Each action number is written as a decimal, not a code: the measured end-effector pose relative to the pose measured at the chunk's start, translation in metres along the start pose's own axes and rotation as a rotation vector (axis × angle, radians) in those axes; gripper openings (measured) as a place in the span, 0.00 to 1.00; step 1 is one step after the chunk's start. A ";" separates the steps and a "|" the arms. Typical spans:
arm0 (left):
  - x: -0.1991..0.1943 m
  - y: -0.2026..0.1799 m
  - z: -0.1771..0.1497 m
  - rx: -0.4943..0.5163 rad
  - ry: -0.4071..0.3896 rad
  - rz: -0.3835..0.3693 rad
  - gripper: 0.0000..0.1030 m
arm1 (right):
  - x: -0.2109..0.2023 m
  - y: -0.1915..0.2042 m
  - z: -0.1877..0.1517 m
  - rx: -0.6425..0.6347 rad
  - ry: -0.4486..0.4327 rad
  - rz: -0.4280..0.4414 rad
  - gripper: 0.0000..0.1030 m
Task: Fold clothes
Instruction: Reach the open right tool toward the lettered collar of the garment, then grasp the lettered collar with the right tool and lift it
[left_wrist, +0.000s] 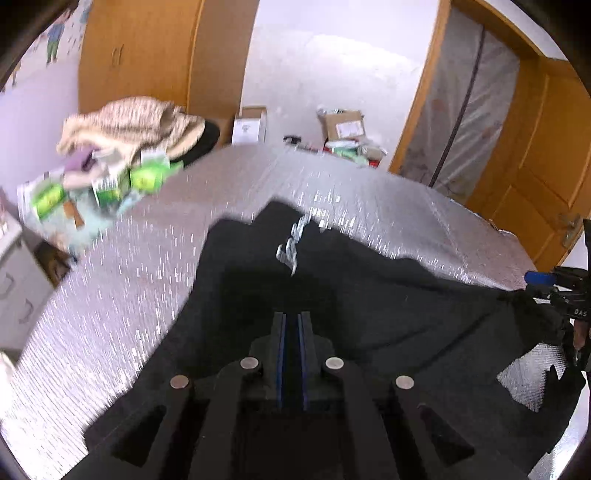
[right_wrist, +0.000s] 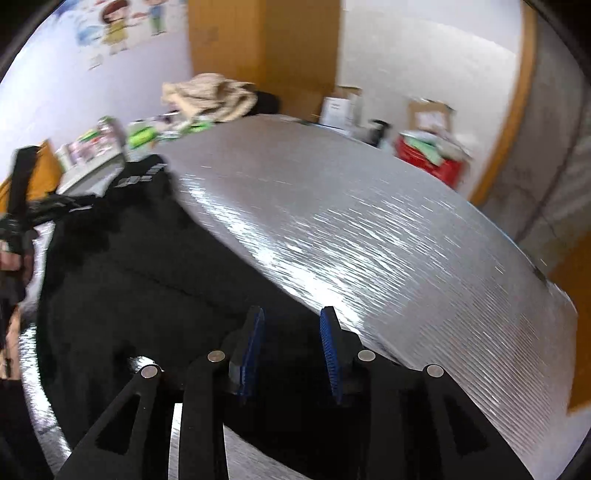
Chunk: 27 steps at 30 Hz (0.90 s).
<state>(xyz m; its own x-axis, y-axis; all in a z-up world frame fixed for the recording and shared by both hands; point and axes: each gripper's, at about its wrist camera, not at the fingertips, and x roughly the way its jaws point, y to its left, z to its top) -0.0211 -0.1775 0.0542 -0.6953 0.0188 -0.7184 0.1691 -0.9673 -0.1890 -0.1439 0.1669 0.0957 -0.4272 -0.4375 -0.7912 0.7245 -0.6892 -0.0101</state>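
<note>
Here, a black garment (left_wrist: 369, 314) lies spread on the silver-covered counter (left_wrist: 110, 295).
The left gripper (left_wrist: 291, 317) has its jaws together, seemingly pinching dark cloth; the right gripper (right_wrist: 291, 321) hovers at the garment's right edge, jaws apart around nothing, nearer the bare foil.

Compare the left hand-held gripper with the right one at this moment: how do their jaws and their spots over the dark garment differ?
The left hand-held gripper has its jaws nearly together; the right hand-held gripper shows a clear gap with nothing visibly pinched. The left hangs over the middle of the dark garment; the right sits at its edge, beside the silver mat. Both have black fingers with blue pads and point down.
</note>
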 end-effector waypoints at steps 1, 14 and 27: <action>0.000 0.002 -0.006 -0.001 0.004 0.008 0.06 | 0.007 0.013 0.007 -0.019 0.006 0.019 0.32; -0.051 0.074 -0.045 -0.146 -0.060 0.114 0.08 | 0.122 0.098 0.091 -0.130 0.096 0.128 0.33; -0.057 0.089 -0.068 -0.222 0.002 0.068 0.14 | 0.175 0.121 0.123 -0.077 0.148 0.201 0.38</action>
<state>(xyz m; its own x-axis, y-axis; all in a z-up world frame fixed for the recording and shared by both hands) 0.0807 -0.2478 0.0328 -0.6759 -0.0440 -0.7357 0.3651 -0.8871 -0.2824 -0.1979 -0.0638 0.0314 -0.1906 -0.4683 -0.8628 0.8283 -0.5484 0.1147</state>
